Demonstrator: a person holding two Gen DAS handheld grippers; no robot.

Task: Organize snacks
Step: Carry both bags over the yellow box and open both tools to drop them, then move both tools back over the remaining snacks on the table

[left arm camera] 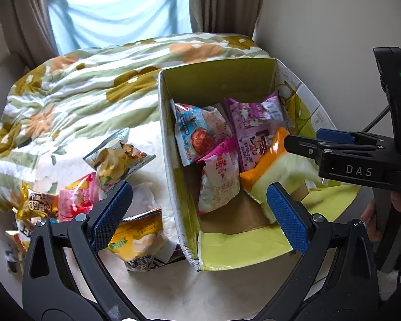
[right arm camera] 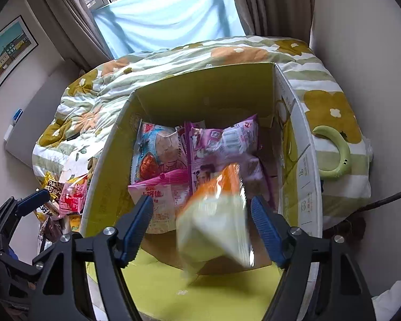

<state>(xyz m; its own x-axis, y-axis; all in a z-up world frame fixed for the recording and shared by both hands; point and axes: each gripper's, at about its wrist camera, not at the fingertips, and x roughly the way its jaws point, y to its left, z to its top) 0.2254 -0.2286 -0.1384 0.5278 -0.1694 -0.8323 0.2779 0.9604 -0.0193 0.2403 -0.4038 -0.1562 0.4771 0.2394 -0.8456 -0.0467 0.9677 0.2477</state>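
Above the box (right arm camera: 115, 144), the right hand-held gripper (right arm camera: 200, 230) hangs released; its blurred orange-and-white packet (right arm camera: 214, 219) at 6 o'clock may snag the flap. The left hand-held gripper (left arm camera: 200, 214) idles, spread empty.

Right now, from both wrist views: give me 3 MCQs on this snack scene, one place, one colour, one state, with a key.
1. Where does the blue-and-red packet lie?
A. On the bed, left of the box
B. Inside the cardboard box
C. Between the left fingers

2. What colour is the top band of the blurred bag between the right fingers?
A. Orange
B. Black
C. Blue

3. How does the left gripper stand?
A. Shut on the chip bag
B. Shut, holding nothing
C. Open, holding nothing

Key:
1 B: it leans against the box's left inner wall, next to the purple packet.
2 A: an orange band tops its pale yellow body in both views.
3 C: its blue pads are spread wide, with only the bed and box showing in the gap.
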